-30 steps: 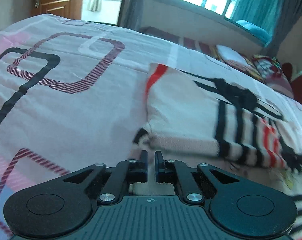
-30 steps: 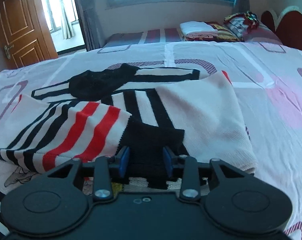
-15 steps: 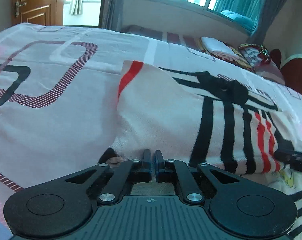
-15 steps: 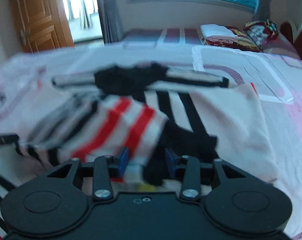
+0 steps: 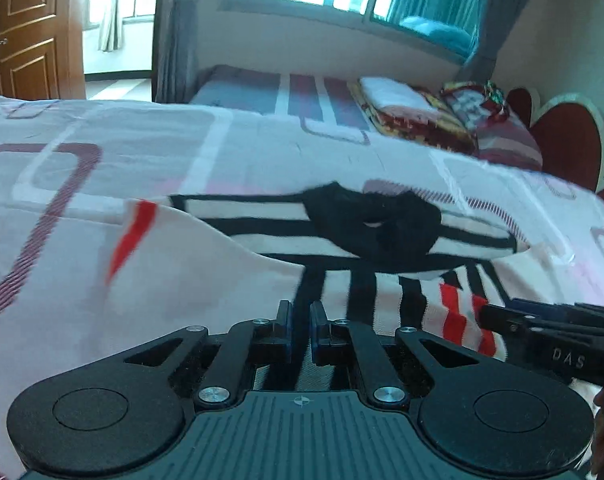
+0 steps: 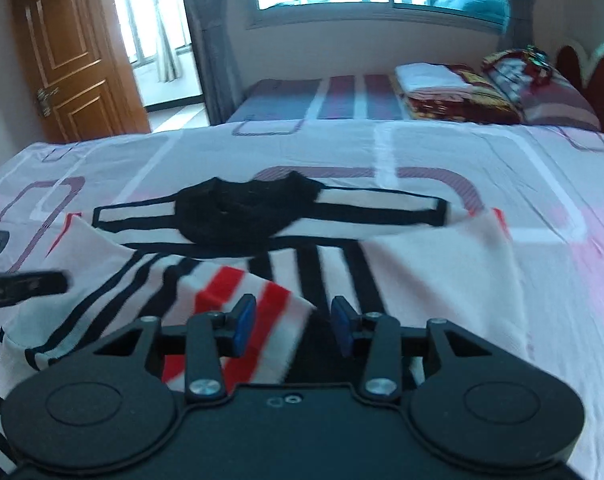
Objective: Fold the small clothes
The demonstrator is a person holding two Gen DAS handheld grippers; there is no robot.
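Patterned bedsheet under striped sweater

left gripper: fingers nearly together with a narrow gap, black-striped cloth showing between them
sweater: white knit with black and red stripes, spread just ahead of the fingers; black collar further ahead
right gripper: enters from the right, tips over the red stripes
bedsheet: patterned, left of the fingers
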